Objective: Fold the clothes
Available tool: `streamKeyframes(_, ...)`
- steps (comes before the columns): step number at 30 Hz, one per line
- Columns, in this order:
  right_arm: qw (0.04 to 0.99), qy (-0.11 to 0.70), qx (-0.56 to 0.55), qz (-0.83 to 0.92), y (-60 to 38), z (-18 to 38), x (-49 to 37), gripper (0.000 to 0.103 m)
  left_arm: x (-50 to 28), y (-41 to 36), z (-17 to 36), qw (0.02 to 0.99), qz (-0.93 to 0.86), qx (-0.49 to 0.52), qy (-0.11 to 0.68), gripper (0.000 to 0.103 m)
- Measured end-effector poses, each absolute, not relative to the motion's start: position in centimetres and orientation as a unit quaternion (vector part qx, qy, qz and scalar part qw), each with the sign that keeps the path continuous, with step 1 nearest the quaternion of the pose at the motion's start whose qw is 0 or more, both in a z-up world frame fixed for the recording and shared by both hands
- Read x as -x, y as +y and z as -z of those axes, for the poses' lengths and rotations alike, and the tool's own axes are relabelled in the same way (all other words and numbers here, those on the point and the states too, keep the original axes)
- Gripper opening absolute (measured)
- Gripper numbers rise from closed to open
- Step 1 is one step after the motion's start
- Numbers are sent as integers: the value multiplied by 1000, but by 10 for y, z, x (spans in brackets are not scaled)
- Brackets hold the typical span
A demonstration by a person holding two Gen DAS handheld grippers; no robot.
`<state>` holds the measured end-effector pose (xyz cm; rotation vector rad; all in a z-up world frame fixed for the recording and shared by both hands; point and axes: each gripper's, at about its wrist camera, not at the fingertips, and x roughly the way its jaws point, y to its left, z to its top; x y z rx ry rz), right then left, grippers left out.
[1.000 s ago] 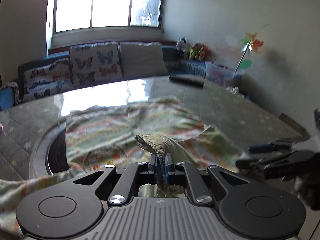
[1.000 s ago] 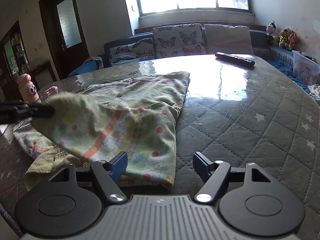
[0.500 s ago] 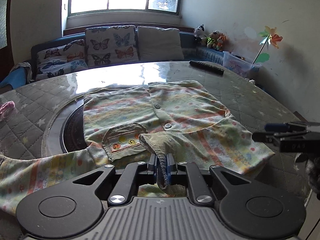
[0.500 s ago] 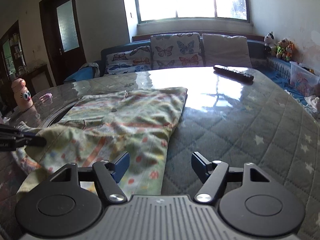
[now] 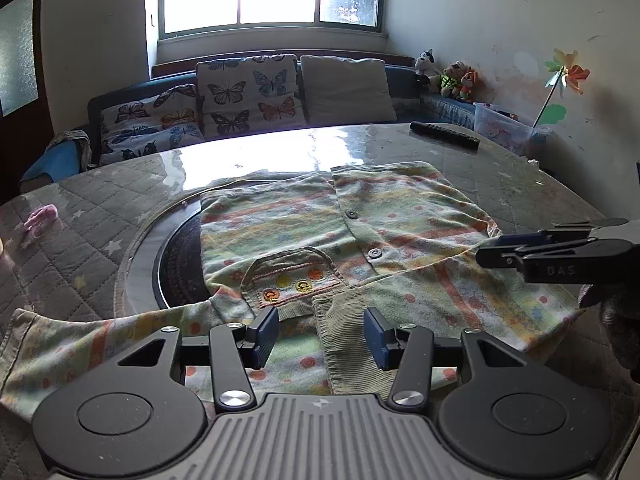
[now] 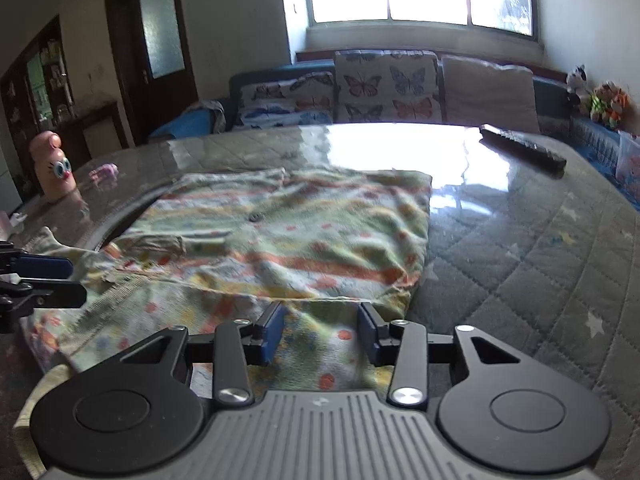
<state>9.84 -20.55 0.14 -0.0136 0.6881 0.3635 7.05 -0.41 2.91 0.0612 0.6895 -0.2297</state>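
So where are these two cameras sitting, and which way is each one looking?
Left wrist view: rides on the left gripper, looking along its opening jaws at the patterned shirt; its ribbed cuff lies between them.
Right wrist view: rides on the right gripper, whose jaws are closing over the shirt's near edge; the table stretches beyond.
Shared: shirt, remote, butterfly cushions, window; each view catches the other gripper at its edge.

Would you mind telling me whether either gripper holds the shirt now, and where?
Neither holds it. The left gripper is opening over the shirt's ribbed cuff; the right gripper is closing over its hem.
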Motion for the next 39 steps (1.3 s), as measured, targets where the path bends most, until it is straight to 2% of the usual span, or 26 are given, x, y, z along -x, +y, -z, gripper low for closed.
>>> streamKeyframes(6,926,335,35,-174,-201,-2,-95,38,-77,-13,-12,929,104,-61,351,43)
streamKeyframes(13,923,334,45,-186,-192,-4,-97,38,-78,-18,-22,934,111,-56,335,43)
streamKeyframes(14,921,338,46,-187,-191,-2,-98,39,-78,-21,-21,933,114,-61,336,43)
streamKeyframes(16,921,335,53,-192,-186,2,-98,50,-80,-27,-17,931,121,-72,338,43)
streamKeyframes(17,920,335,57,-194,-184,1,-96,51,-80,-29,-14,929,122,-77,340,44)
streamKeyframes(26,916,334,67,-212,-191,-5,-61,56,-74,-32,-6,927,125,-97,340,44)
streamKeyframes(39,912,308,108,-249,-188,-16,-2,61,-28,-35,-11,933,131,-133,308,59)
